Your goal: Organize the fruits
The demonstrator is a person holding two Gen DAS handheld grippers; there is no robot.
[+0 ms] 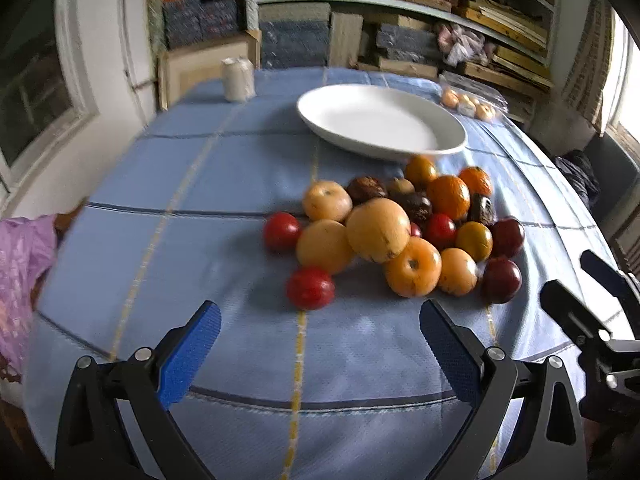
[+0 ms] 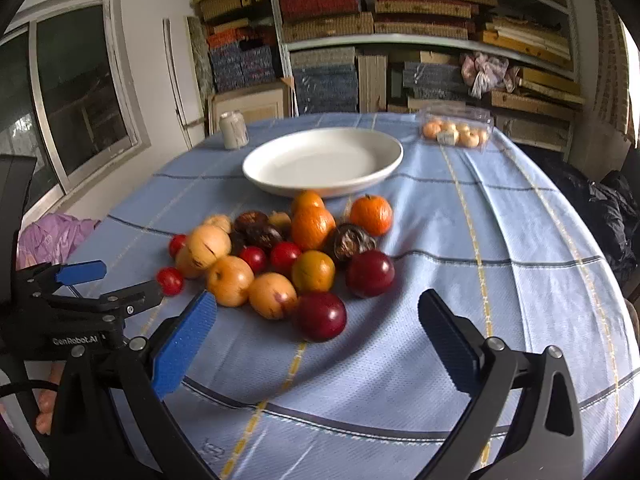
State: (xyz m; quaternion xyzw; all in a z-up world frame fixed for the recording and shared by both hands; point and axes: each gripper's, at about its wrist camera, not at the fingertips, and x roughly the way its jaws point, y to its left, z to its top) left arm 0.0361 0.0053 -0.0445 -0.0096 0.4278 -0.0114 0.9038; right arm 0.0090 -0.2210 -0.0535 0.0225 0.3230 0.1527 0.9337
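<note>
A pile of fruit [image 1: 396,228] lies on the blue checked tablecloth: yellow-orange apples, oranges, small red tomatoes, dark red plums and dark brown fruits. It also shows in the right wrist view [image 2: 288,256]. An empty white plate [image 1: 380,120] [image 2: 324,160] stands just behind the pile. My left gripper [image 1: 320,320] is open and empty, above the cloth just in front of a red tomato [image 1: 310,288]. My right gripper [image 2: 316,312] is open and empty, with a dark red plum [image 2: 320,316] close between its fingertips. The right gripper shows at the right edge of the left wrist view [image 1: 580,284].
A white jar [image 1: 238,78] [image 2: 233,130] stands at the table's far left. A clear plastic box of small round fruits [image 1: 472,104] [image 2: 456,130] sits at the far right. A purple bag [image 1: 24,272] lies left of the table. Shelves of stacked boxes fill the back wall.
</note>
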